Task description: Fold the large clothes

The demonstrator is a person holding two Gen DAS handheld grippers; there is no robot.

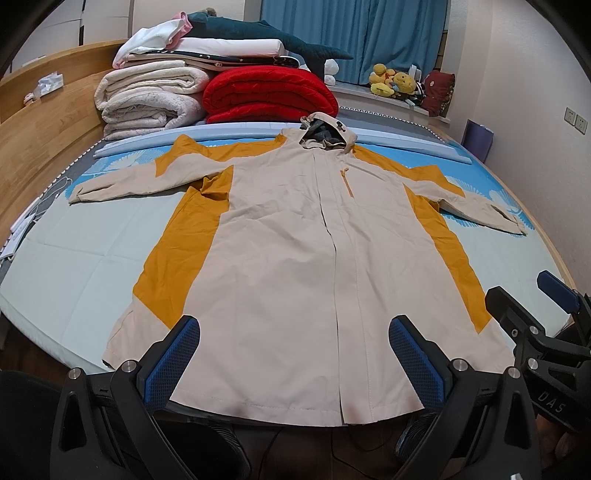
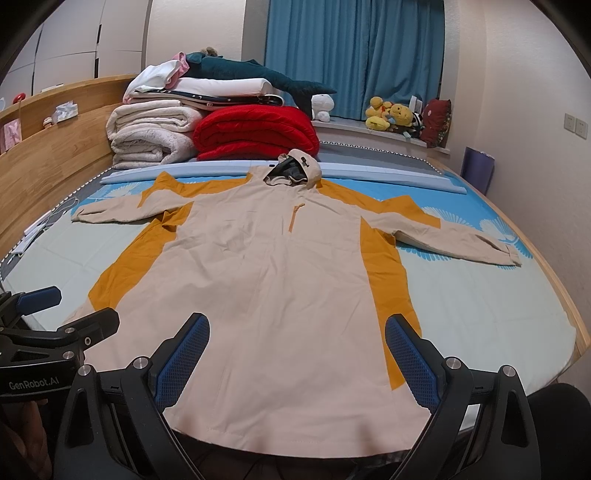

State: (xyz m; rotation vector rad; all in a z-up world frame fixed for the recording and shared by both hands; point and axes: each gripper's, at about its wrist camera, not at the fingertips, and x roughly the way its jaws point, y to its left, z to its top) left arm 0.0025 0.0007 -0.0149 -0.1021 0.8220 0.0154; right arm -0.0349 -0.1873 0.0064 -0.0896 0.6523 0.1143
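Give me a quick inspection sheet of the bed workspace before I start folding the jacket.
Surface: bed with pale sheet, blue-patterned toward the far end; wooden frame on both sides.
Job's things: beige and mustard hooded jacket lying flat, front up, closed, both sleeves spread outward, hood at the far end, hem at the near edge.
Clutter: folded white blankets and red quilt stacked beyond the hood, apart from the jacket; plush shark on top.
Grippers: left gripper open above the hem; right gripper open above the hem; neither holds fabric.
Cables: white cable on the bed's left edge.
Surroundings: blue curtains, plush toys on the window ledge, wall sockets.
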